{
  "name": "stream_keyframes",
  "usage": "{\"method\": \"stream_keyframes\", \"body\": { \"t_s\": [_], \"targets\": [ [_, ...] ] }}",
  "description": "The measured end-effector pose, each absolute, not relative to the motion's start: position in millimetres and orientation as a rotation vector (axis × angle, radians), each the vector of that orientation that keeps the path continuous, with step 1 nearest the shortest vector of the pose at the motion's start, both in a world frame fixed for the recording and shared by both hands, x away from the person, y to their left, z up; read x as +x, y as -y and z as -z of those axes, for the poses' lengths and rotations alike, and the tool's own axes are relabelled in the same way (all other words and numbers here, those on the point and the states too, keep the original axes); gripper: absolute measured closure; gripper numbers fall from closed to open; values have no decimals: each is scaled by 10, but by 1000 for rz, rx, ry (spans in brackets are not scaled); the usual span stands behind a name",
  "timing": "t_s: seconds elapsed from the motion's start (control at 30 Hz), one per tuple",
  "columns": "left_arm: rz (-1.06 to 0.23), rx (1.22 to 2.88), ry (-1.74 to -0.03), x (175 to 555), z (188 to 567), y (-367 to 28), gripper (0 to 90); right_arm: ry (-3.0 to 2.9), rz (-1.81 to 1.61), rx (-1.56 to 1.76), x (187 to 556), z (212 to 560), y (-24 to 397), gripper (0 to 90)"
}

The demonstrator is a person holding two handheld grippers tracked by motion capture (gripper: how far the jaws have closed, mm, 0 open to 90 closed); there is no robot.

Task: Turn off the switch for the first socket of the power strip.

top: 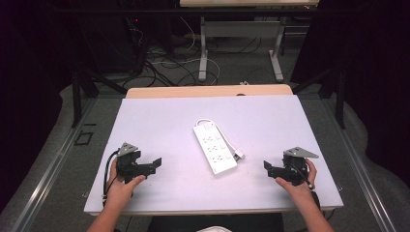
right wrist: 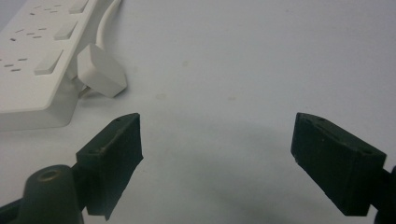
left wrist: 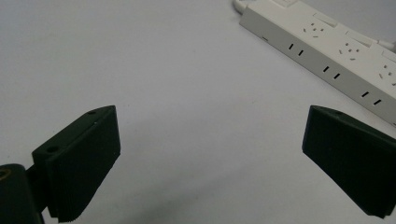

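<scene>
- High view: the white power strip (top: 214, 148) is lying diagonally in the middle of the white table (top: 159, 121), its long axis running from about 11 o'clock to 5 o'clock, with its cord (top: 226, 137) looping along its right side. The left gripper (top: 153, 165) is resting at roughly 8 o'clock from the strip and the right gripper (top: 267, 166) at roughly 4 o'clock, both well apart from it and pointing inward. A good approach is looking like both hands closing in together, each toward its own end.
- Left gripper view: the jaws are standing wide apart with nothing between them, and the power strip (left wrist: 327, 51) is sitting at about 1 o'clock, its socket face up. Turning the hand toward it, so that the jaws are straddling the narrow body rather than the length, is probably giving the surest grip.
- Right gripper view: the jaws are also spread wide and empty. The power strip (right wrist: 32, 60) is lying at about 10 o'clock, with its white plug (right wrist: 100, 71) resting on the table just beside its near end. Judging from this, the plug is the nearest thing to pinch, across its flat sides, while avoiding snagging the cord (right wrist: 106, 18).
</scene>
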State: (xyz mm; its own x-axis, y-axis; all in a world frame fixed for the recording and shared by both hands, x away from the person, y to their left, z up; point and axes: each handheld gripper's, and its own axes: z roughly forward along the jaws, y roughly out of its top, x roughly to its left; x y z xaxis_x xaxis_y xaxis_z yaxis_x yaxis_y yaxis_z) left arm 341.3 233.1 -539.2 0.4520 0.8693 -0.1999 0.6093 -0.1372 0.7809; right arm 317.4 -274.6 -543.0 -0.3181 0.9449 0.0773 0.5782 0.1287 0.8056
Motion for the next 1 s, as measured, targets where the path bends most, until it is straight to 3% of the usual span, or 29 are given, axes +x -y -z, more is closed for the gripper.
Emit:
{"method": "stream_keyframes", "body": {
  "t_s": [1.0],
  "targets": [
    [-388, 1844, -1253, 3408, 5399, -2306, 63, -2077, -1107, 1330, 3119, 5418, 2541, 425]
  ]
}}
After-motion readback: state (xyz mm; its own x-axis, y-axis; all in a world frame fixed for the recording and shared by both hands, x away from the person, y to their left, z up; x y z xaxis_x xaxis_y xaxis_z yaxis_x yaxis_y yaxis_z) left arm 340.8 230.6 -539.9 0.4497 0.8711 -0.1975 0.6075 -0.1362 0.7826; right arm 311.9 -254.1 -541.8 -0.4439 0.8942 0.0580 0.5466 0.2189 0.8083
